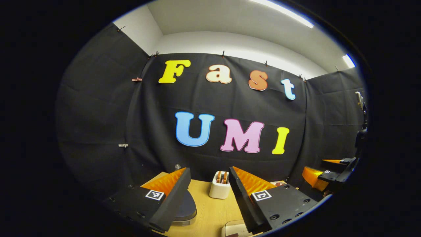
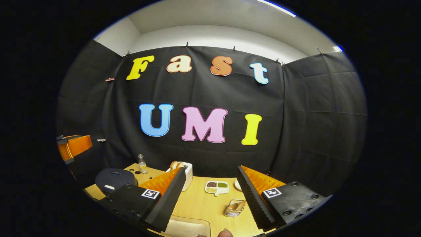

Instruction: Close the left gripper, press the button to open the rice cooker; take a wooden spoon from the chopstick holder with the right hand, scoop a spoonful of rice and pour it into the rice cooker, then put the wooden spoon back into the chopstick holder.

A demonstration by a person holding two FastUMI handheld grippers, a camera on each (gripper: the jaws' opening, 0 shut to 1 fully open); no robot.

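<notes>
Left gripper view first, reading left to right: my left gripper [image 1: 208, 192] hangs above the wooden table [image 1: 210, 210] with its fingers well apart and nothing between them — the task wants them brought together before the button press, so that step is not yet done. Under the left finger sits the rice cooker [image 1: 185, 208], dark lid down. Between the fingers, farther back, a white toaster [image 1: 219, 189] with two slices in it. At far right, the other gripper, off the table edge.

Right gripper view, left to right: one rice cooker [image 2: 114, 179], lid closed; one small bottle [image 2: 142, 164]; the toaster [image 2: 187, 174]; one divided dish [image 2: 216, 187] with three compartments of grains; one wire chopstick holder [image 2: 235, 208] with one wooden spoon [image 2: 234, 206] lying tilted in it. My right gripper [image 2: 210, 194] is spread wide, empty, with the holder just inside its right finger.

Handling judgement: the spoon should be light, stiff, smooth — liable to pivot if pinched near the bowl. I would take it on the handle, above the holder's rim. The wire holder looks light enough to tip or drag along. Which compartment holds rice I cannot tell from here.
</notes>
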